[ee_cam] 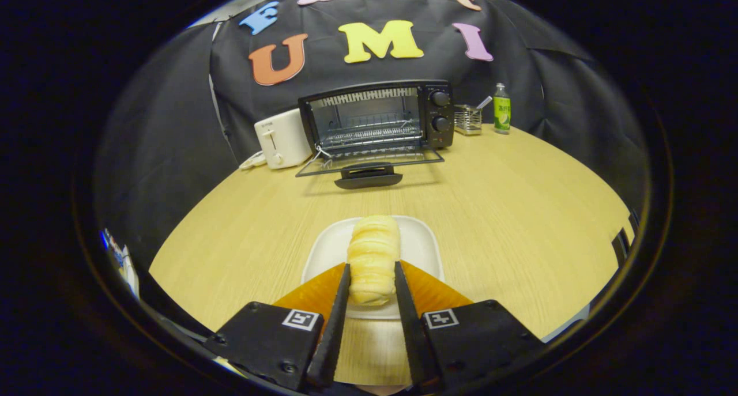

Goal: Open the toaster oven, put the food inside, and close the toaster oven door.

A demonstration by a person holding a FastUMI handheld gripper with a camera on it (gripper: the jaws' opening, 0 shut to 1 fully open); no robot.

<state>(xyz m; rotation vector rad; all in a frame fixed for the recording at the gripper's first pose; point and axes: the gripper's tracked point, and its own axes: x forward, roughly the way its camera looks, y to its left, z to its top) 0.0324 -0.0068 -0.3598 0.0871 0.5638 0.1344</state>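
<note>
A pale yellow ridged bread roll (373,252) lies lengthwise over a white plate (426,240) on the wooden table. My gripper (372,269) is shut on the roll, both fingers pressing its near end from either side. Whether the roll rests on the plate or hangs just above it I cannot tell. Beyond the plate, at the back of the table, stands the black toaster oven (377,119). Its glass door (369,162) is folded down flat toward me, the handle at its front edge. The wire rack inside is bare.
A white pop-up toaster (281,138) stands touching the oven's left side, its cord beside it. To the oven's right are a wire-mesh holder (467,119) with utensils and a green bottle (501,109). Bare tabletop (507,200) lies between plate and oven door.
</note>
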